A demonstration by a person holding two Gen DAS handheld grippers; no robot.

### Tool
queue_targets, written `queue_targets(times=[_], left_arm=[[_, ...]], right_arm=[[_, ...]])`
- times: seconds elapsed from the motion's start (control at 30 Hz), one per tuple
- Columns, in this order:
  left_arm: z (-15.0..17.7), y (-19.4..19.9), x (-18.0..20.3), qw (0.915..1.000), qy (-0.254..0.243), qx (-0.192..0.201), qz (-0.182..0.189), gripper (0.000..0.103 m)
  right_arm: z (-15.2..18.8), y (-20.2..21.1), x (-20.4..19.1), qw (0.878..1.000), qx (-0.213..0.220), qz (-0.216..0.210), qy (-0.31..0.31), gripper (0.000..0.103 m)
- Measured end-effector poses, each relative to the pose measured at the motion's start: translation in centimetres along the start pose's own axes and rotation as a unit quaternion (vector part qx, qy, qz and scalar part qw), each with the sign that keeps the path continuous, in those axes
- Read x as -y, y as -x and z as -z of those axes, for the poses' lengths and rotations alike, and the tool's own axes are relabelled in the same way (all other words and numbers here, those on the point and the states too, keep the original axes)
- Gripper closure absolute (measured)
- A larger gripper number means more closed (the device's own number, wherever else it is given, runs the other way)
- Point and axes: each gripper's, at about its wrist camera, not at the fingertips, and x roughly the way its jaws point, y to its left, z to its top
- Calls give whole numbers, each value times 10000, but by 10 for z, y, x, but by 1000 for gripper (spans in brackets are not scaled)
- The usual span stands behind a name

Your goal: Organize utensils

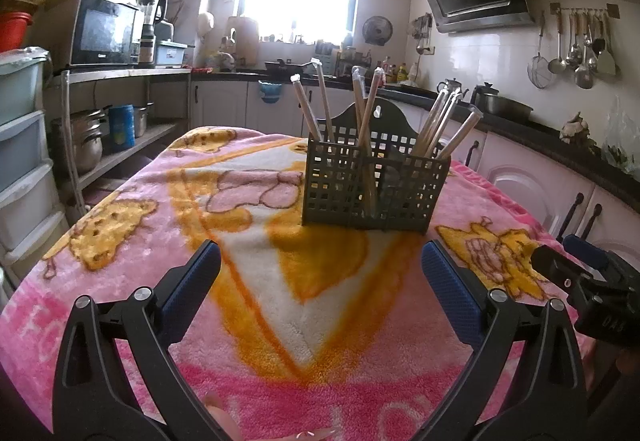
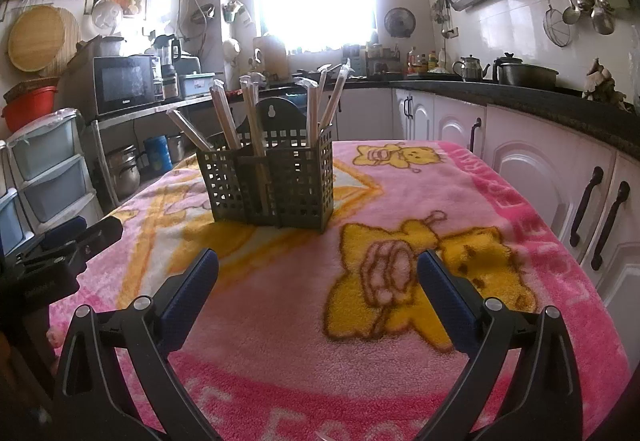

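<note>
A dark green perforated utensil caddy [image 1: 370, 187] stands upright on the pink blanket-covered table [image 1: 280, 301]; it also shows in the right wrist view [image 2: 276, 181]. Several wrapped pairs of chopsticks [image 1: 310, 109] stand tilted in its compartments, also seen in the right wrist view [image 2: 224, 113]. My left gripper [image 1: 320, 265] is open and empty, a short way in front of the caddy. My right gripper [image 2: 318, 269] is open and empty, in front and to the right of the caddy. Each gripper shows at the edge of the other's view.
White cabinets [image 2: 540, 169] with a dark counter run along the right side. A metal shelf with pots and a microwave [image 1: 104, 29] stands at the left, beside plastic drawers [image 2: 52, 177]. Ladles hang on the right wall [image 1: 580, 49].
</note>
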Motion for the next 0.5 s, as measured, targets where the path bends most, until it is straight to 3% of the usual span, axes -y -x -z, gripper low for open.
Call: queue_targets(times=[0.5], left_arm=[[2, 2, 1, 9995, 122, 48, 291, 11]], right_arm=[[0, -1, 2, 10000, -14, 4, 5, 6]])
